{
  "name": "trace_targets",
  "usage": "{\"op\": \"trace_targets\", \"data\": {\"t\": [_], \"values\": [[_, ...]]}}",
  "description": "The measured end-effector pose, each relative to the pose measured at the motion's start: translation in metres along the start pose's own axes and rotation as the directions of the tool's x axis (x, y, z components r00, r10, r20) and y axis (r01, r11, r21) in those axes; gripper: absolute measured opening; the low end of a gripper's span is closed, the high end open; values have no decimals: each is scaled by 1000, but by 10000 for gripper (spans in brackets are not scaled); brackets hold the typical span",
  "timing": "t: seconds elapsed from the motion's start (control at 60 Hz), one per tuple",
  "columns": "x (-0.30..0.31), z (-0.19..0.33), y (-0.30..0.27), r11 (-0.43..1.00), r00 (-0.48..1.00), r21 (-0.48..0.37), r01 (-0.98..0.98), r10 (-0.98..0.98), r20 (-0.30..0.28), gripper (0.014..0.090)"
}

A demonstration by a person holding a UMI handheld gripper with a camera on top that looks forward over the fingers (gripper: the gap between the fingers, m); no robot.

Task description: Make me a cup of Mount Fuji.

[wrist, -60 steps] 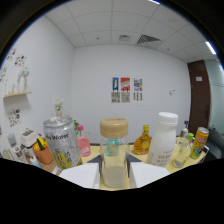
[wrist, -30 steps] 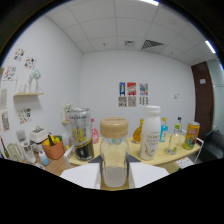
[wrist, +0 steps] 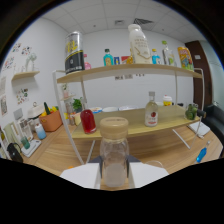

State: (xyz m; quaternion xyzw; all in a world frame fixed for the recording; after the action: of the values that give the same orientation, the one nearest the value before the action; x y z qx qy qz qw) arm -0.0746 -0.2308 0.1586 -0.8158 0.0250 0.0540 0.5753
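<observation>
A clear glass bottle (wrist: pixel 114 156) with a tan lid is held upright between my two white fingers (wrist: pixel 82 175). My gripper (wrist: pixel 114 176) is shut on its lower body. Beyond it stands a two-tier wooden rack (wrist: pixel 165 70) with a white frame. The lower shelf carries a red bottle (wrist: pixel 88 121) and a small clear bottle with a pink label (wrist: pixel 151 113). Along the top shelf stand a black-and-silver can (wrist: pixel 74 52), a tall white bottle (wrist: pixel 138 44), a blue-capped bottle (wrist: pixel 107 58) and several more.
An orange pot with a plant (wrist: pixel 50 120) and small jars stand to the left of the rack. A white rack leg (wrist: pixel 71 135) runs down just left of the held bottle. A blue item (wrist: pixel 201 154) lies on the wooden table to the right.
The gripper with the bottle has dropped from top-shelf level to the lower shelf's height and moved closer to the rack. The bottle stays in the grip.
</observation>
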Motion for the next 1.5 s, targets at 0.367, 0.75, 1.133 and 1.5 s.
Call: {"op": "trace_targets", "data": {"t": [0.367,0.75,1.133,1.5], "values": [[9,14,17,678,667,-67,-732,733,136,368],[14,25,12,-55,-104,-225,-973,971,215,366],[15,22,11,8,-35,-196,-980,977,212,367],[-4,-5,-57,879,887,137,-457,441,133,370]]}}
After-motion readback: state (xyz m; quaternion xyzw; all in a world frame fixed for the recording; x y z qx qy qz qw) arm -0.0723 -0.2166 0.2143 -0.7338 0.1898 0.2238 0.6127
